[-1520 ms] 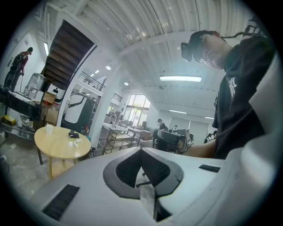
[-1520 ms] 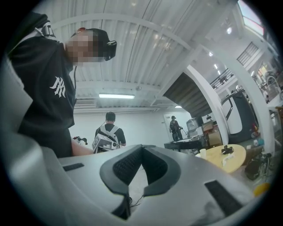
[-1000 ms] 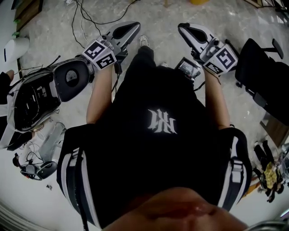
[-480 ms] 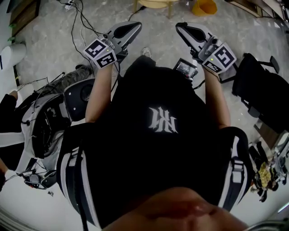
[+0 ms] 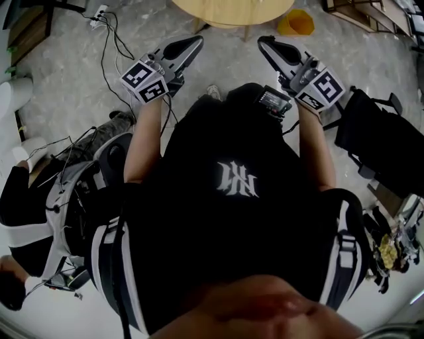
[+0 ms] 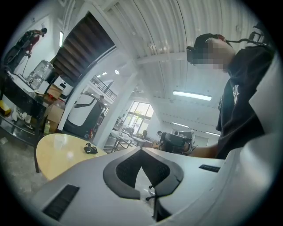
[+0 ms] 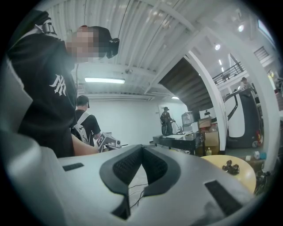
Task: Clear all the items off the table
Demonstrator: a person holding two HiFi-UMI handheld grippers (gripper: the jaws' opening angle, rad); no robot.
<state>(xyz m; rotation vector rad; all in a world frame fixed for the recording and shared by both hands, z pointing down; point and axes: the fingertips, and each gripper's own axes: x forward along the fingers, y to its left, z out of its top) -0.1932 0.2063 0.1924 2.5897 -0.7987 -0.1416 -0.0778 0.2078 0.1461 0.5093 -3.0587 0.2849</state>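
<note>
A round, pale-wood table (image 5: 232, 10) bears 1 small dark object (image 6: 90, 149) — lumpy, lying low on the top, too small to identify.

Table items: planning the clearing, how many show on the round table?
1: a small dark object on the round table, seen in both gripper views. The table is partly out of frame; more may be hidden.

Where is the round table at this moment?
The table is at the top centre of the head view, ahead of the left gripper and right gripper, a yellow object beside its right edge.
</note>
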